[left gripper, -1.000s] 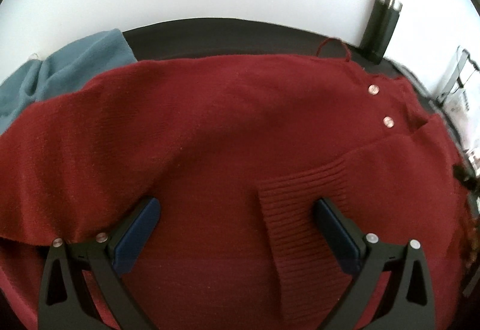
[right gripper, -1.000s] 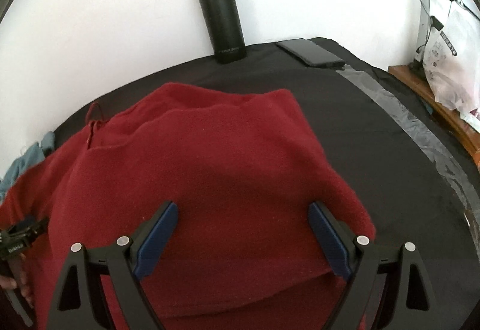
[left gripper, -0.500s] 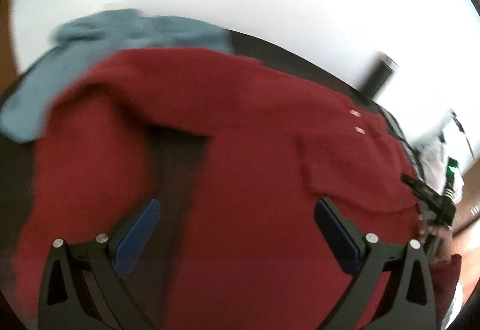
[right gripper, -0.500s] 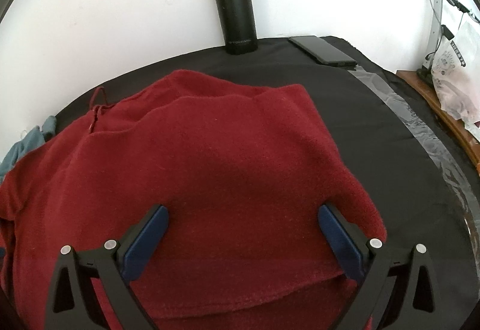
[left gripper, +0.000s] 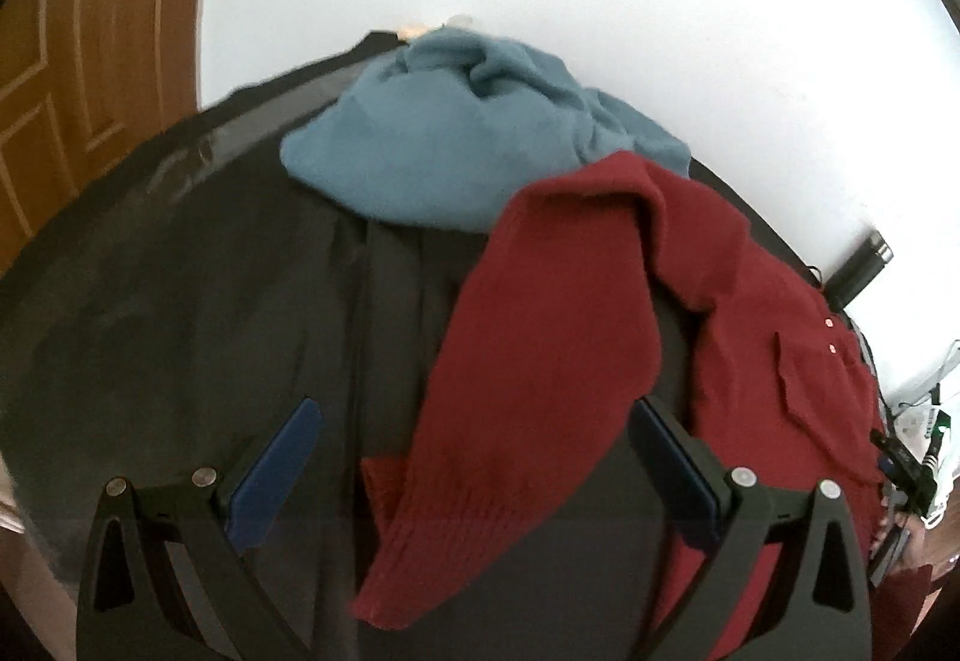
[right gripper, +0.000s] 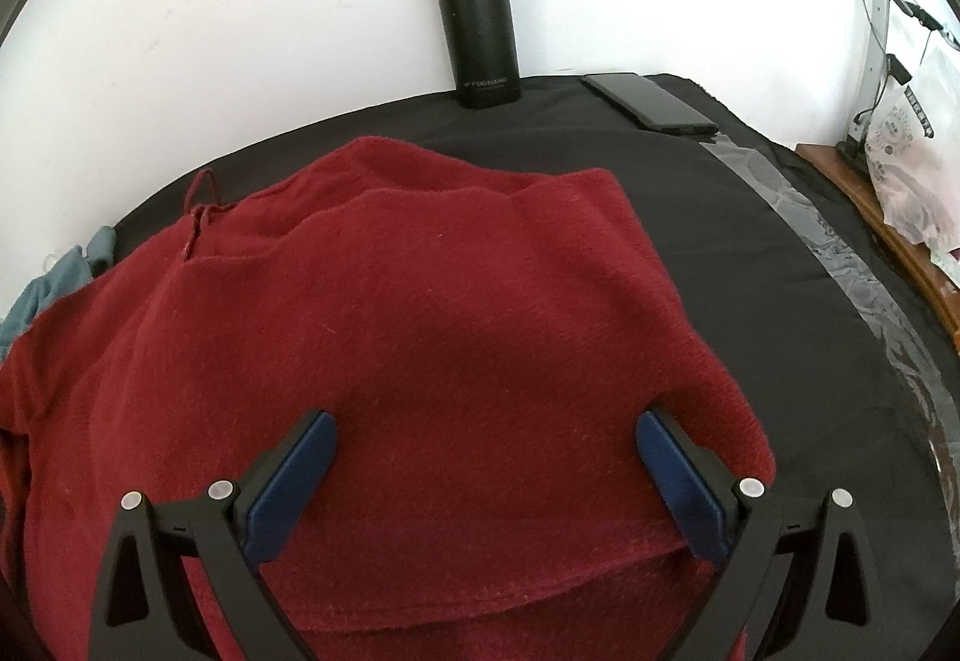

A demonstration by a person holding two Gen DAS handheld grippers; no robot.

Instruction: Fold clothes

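A dark red knit sweater (right gripper: 420,349) lies spread on the black table cover (right gripper: 750,253). In the left wrist view its left sleeve (left gripper: 540,361) stretches out toward me, ribbed cuff nearest, and two small buttons show on the body (left gripper: 780,361). My left gripper (left gripper: 474,433) is open, hovering over the sleeve with the cuff between its fingers. My right gripper (right gripper: 483,445) is open over the sweater's folded right side and holds nothing.
A crumpled blue garment (left gripper: 468,144) lies at the table's far left, touching the sweater's shoulder. A black flask (right gripper: 477,18) and a phone (right gripper: 651,101) stand by the white wall. A wooden door (left gripper: 72,78) is at left. A bag (right gripper: 906,150) sits at right.
My left gripper swung left, from over the sweater's body to over its left sleeve. The right gripper drew back a little and stayed open.
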